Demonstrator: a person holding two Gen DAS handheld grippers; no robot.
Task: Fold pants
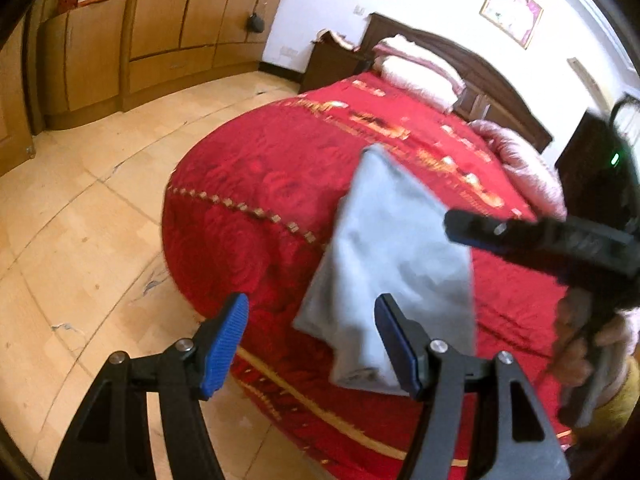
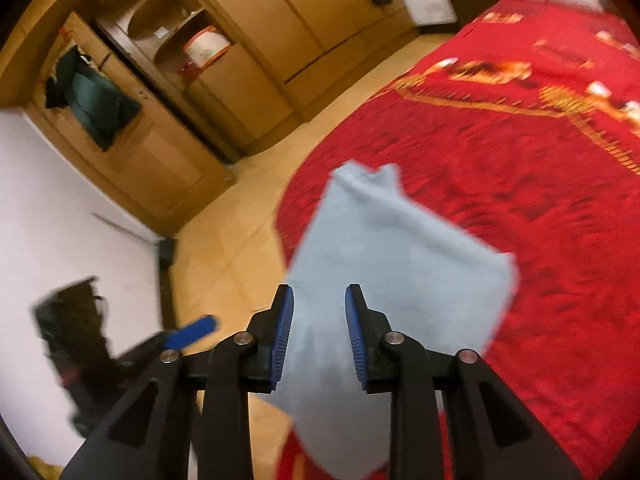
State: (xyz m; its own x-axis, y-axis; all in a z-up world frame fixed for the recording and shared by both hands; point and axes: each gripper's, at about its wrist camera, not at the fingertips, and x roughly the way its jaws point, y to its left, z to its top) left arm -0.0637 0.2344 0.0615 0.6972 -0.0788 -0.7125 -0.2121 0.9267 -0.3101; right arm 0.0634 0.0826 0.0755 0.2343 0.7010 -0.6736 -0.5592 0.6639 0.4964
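The pants [image 1: 392, 248] are light grey-blue and folded into a compact slab. They lie on the red bedspread [image 1: 280, 184] near the bed's foot corner. My left gripper [image 1: 312, 344] is open wide above the pants' near end, with nothing between its blue pads. A hand [image 1: 600, 344] holds my right gripper [image 1: 472, 228] over the pants' right side. In the right wrist view the right gripper [image 2: 320, 336] is open with a narrower gap just above the pants [image 2: 400, 248], and cloth shows behind the gap. The left gripper [image 2: 192, 332] is a blur at lower left.
The bed edge [image 1: 224, 320] drops to a tan tiled floor [image 1: 80, 240] on the left. Wooden wardrobes [image 1: 168, 20] line the far wall, with a dark garment [image 2: 100, 112] hanging on one door. Pillows [image 1: 420, 68] and a dark headboard [image 1: 500, 76] are at the bed's far end.
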